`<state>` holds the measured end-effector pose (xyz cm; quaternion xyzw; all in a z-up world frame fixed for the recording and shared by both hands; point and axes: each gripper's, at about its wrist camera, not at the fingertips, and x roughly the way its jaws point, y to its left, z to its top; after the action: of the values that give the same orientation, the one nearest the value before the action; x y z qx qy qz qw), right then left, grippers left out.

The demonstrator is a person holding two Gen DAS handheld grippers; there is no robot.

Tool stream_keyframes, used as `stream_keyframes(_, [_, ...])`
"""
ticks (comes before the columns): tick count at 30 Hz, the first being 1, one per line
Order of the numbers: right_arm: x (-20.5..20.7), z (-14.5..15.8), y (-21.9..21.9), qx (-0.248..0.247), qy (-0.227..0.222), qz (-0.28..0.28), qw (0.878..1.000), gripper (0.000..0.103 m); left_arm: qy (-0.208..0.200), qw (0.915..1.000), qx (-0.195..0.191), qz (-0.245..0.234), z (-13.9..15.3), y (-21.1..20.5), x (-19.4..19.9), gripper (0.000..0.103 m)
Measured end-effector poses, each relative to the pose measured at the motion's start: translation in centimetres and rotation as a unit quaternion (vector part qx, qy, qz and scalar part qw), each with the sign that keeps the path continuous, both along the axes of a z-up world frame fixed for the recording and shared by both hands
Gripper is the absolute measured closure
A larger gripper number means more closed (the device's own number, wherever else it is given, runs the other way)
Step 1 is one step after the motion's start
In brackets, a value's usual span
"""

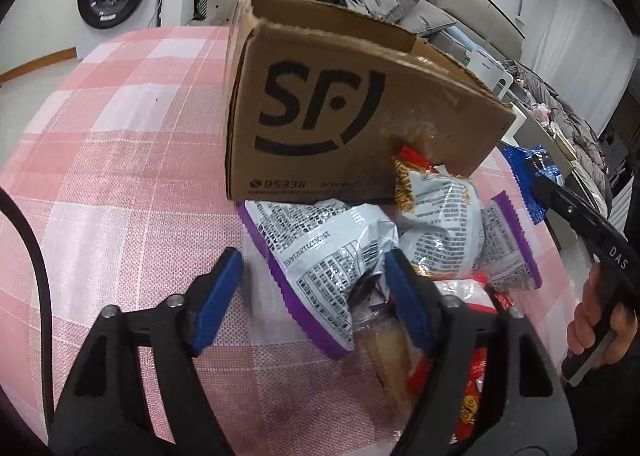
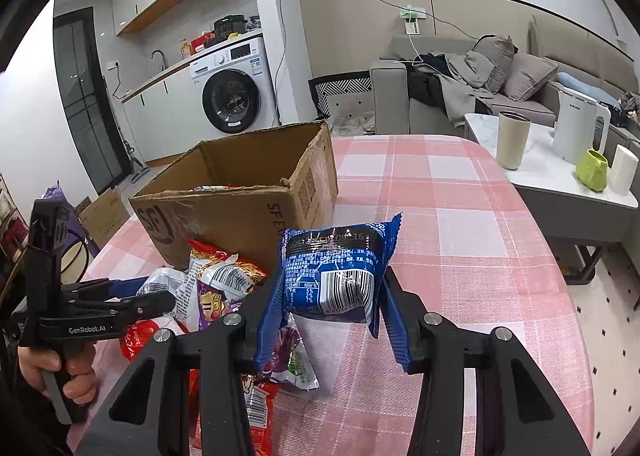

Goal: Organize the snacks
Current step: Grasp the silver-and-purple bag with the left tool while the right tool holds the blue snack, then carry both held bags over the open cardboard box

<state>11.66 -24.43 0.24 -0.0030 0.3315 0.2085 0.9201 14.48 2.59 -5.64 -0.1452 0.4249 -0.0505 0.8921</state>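
A brown SF cardboard box (image 1: pixel 320 112) stands open on the pink checked table; it also shows in the right wrist view (image 2: pixel 240 208), with some packets inside. My right gripper (image 2: pixel 328 296) is shut on a blue snack packet (image 2: pixel 332 276) and holds it above the table, to the right of the box. The blue packet shows at the right in the left wrist view (image 1: pixel 528 176). My left gripper (image 1: pixel 312 288) is open, its jaws around the lower end of a silver and purple snack bag (image 1: pixel 320 264) in the pile in front of the box.
Several more snack packets, silver, red and purple, lie in a pile (image 2: pixel 216 288) before the box. The pink checked tablecloth (image 1: pixel 120 176) stretches left. A side table (image 2: pixel 560 184) with cups and a kettle stands at the right, past the table edge.
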Motion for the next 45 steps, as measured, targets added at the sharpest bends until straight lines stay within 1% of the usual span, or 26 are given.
stream_keyframes(1, [0.0,0.0,0.0,0.0,0.0,0.0,1.0,0.057,-0.004,1.0,-0.004,0.001,-0.1,0.1,0.0,0.031])
stream_keyframes(2, [0.0,0.0,0.1,0.0,0.001,0.0,1.0,0.057,-0.006,1.0,-0.005,-0.001,-0.2,0.1,0.1,0.037])
stream_keyframes(3, [0.0,0.0,0.1,0.0,0.001,0.001,1.0,0.057,-0.009,0.9997,-0.017,-0.013,-0.2,0.0,0.1,0.046])
stream_keyframes(4, [0.0,-0.1,0.1,0.0,0.002,0.001,1.0,0.057,-0.011,0.9997,-0.017,-0.016,-0.1,0.0,0.0,0.05])
stream_keyframes(5, [0.0,-0.1,0.1,0.0,0.002,0.001,1.0,0.057,-0.016,0.9997,-0.01,-0.015,-0.1,-0.1,-0.1,0.054])
stream_keyframes(7, [0.0,-0.1,0.1,0.001,0.002,0.001,1.0,0.057,-0.023,0.9995,0.001,-0.022,0.1,-0.5,-0.2,0.058])
stream_keyframes(10, [0.0,0.0,0.1,0.001,0.0,0.001,1.0,0.057,-0.029,0.9992,0.007,-0.025,0.4,-0.7,-0.4,0.062])
stream_keyframes(12, [-0.1,0.0,0.1,0.002,-0.003,0.001,1.0,0.057,-0.035,0.999,0.011,-0.025,0.6,-0.8,-0.6,0.063])
stream_keyframes(18, [-0.3,0.4,-0.1,0.009,-0.01,0.002,1.0,0.057,-0.057,0.998,0.006,-0.025,2.4,-0.7,-1.8,0.065])
stream_keyframes(30, [-1.3,1.4,0.0,0.022,-0.027,0.011,0.999,0.057,-0.11,0.9937,0.005,-0.02,7.1,-0.3,-4.6,0.065])
stream_keyframes(39, [-2.5,3.5,0.7,0.034,-0.049,0.024,0.998,0.057,-0.159,0.987,0.023,-0.007,11.7,-0.3,-7.2,0.065])
stream_keyframes(42, [-2.5,4.3,0.9,0.044,-0.055,0.03,0.997,0.057,-0.166,0.9858,0.027,-0.005,12.8,-0.2,-7.3,0.065])
stream_keyframes(45, [-2.4,5.0,1.5,0.043,-0.061,0.035,0.997,0.057,-0.17,0.985,0.031,0.001,14.0,-0.1,-7.2,0.065])
